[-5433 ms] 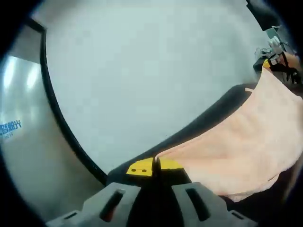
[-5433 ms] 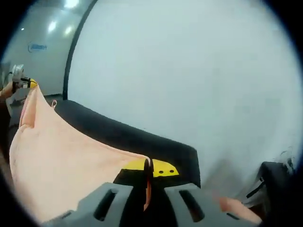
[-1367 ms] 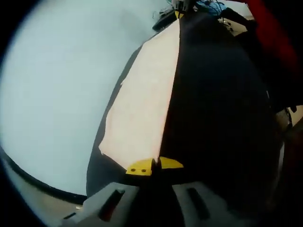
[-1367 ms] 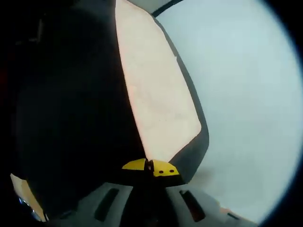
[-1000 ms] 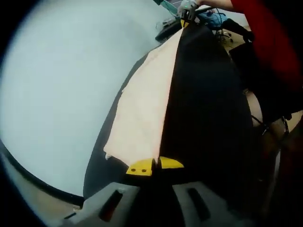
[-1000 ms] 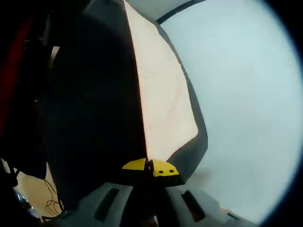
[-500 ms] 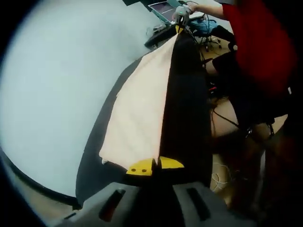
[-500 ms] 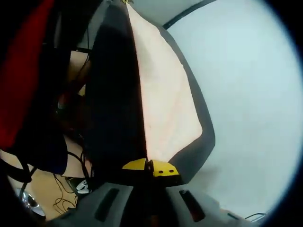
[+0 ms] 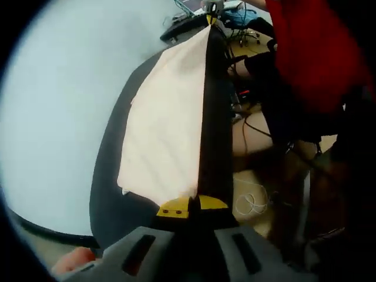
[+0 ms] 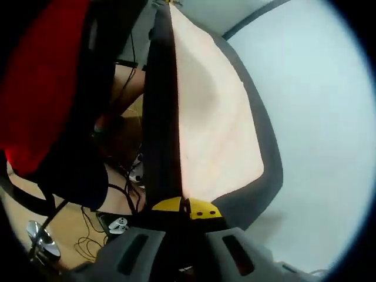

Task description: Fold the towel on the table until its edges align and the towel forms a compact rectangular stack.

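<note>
In the left gripper view, the left gripper point(image 9: 192, 207) is closest to the camera, and its yellow-tipped jaws are pressed together on a corner of the towel point(image 9: 164, 129). From this corner the peach towel stretches away, tight and nearly flat. Far away along the same edge, the right gripper point(image 9: 208, 13) pinches the other corner. Beside the towel on one side there is the white table point(image 9: 53, 106), and a dark cloth point(image 9: 111, 176) lies under the towel's free part. On the other side of the towel stands a person in a red top point(image 9: 311, 47), with cables on the floor point(image 9: 252, 202) below.

In the right gripper view the order is the same: the right gripper point(image 10: 187, 208) has its jaws closed on the towel point(image 10: 211, 123) corner, and the towel runs away to the far corner, where a small piece of yellow tip shows. The dark cloth point(image 10: 264, 176) borders the towel and the table point(image 10: 329, 117) lies beyond it.

I judge that the task is at an early or middle stage. Both corners of one edge are gripped and lifted, while the opposite edge hangs down toward the dark cloth. No folded stack is visible. What is left is to bring this held edge over to the opposite edge, align them, release, and probably fold again until the towel is compact.
</note>
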A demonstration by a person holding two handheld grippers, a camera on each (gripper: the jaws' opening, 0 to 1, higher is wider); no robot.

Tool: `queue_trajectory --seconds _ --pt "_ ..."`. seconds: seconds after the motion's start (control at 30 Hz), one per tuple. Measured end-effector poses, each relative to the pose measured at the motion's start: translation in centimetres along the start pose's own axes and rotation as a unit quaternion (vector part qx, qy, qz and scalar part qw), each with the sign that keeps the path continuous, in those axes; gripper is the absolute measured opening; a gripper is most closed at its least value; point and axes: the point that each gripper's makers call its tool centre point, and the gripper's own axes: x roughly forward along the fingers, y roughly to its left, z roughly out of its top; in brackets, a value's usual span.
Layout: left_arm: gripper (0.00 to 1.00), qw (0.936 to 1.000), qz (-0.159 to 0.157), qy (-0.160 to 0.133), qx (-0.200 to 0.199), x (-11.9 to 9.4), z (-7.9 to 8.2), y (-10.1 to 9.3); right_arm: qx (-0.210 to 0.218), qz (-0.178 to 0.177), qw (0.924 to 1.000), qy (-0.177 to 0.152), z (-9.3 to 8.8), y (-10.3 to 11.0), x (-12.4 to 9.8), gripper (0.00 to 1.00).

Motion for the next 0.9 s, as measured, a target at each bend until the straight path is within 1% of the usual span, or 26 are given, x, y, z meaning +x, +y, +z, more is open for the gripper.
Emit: queue_trajectory --seconds 0.07,0.13,0.2,0.27,0.3,0.33,0.37,0.4,0.43,0.47,0.5,0.53,0.6,0.67,0.73,0.8,0.9 --pt "0.00 0.9997 -0.008 0.024 0.003 0.8 -0.6 1.4 -0.008 -0.001 1.0000 0.001 0.1 -1.9 0.8 0.00" --pt "0.00 0.9990 -0.014 0.043 0.002 1.7 -1.2 3.1 -0.012 -0.003 0.9999 -0.008 0.5 -4.0 1.4 0.00" --pt "0.00 0.9989 -0.022 0.042 -0.005 2.6 -0.7 4.5 -0.007 -0.009 0.9999 -0.010 0.6 -6.2 1.9 0.00" --pt "0.00 0.9987 -0.027 0.043 -0.006 3.4 -0.6 5.9 0.000 -0.017 0.9998 -0.011 0.5 -8.0 2.4 0.00" --pt "0.00 0.9986 -0.028 0.043 -0.007 3.9 -0.9 6.9 0.002 -0.018 0.9998 -0.011 0.6 -8.6 2.8 0.00" --pt "0.00 0.9985 -0.031 0.044 -0.010 4.3 -1.3 7.8 0.006 -0.017 0.9998 -0.010 0.5 -9.2 3.3 0.00" --pt "0.00 0.9984 -0.033 0.043 -0.012 4.6 -1.3 8.3 0.017 -0.016 0.9997 -0.008 0.3 -9.8 3.9 0.00" --pt "0.00 0.9984 -0.037 0.041 -0.015 5.1 -0.9 8.5 0.037 -0.008 0.9993 -0.008 0.1 -10.2 4.5 0.00" --pt "0.00 0.9981 -0.042 0.041 -0.017 5.6 -0.9 9.0 0.045 0.002 0.9989 -0.009 -0.8 -11.0 5.5 0.00" --pt "0.00 0.9977 -0.049 0.041 -0.022 6.3 -2.6 10.5 0.056 0.014 0.9983 -0.011 -1.1 -11.3 6.3 0.00" --pt "0.00 0.9973 -0.054 0.045 -0.020 7.0 -3.0 11.0 0.069 0.020 0.9974 -0.012 -1.4 -11.8 7.2 0.00" --pt "0.00 0.9973 -0.056 0.045 -0.018 7.6 -3.1 11.5 0.073 0.023 0.9970 -0.008 -1.7 -12.4 8.0 0.00" --pt "0.00 0.9968 -0.063 0.045 -0.021 8.7 -2.7 11.8 0.077 0.023 0.9967 0.002 -2.1 -13.5 9.4 0.00" --pt "0.00 0.9962 -0.068 0.049 -0.022 9.7 -3.2 12.6 0.082 0.026 0.9963 0.010 -2.2 -14.1 10.6 0.00" --pt "0.00 0.9955 -0.073 0.056 -0.024 10.5 -3.6 13.1 0.076 0.028 0.9965 0.022 -2.2 -14.7 11.6 0.00" --pt "0.00 0.9941 -0.079 0.066 -0.034 11.3 -3.9 13.7 0.071 0.027 0.9966 0.031 -2.1 -15.4 12.6 0.00" --pt "0.00 0.9938 -0.076 0.075 -0.032 12.3 -4.4 15.0 0.061 0.020 0.9967 0.050 -2.1 -16.9 13.9 0.00"
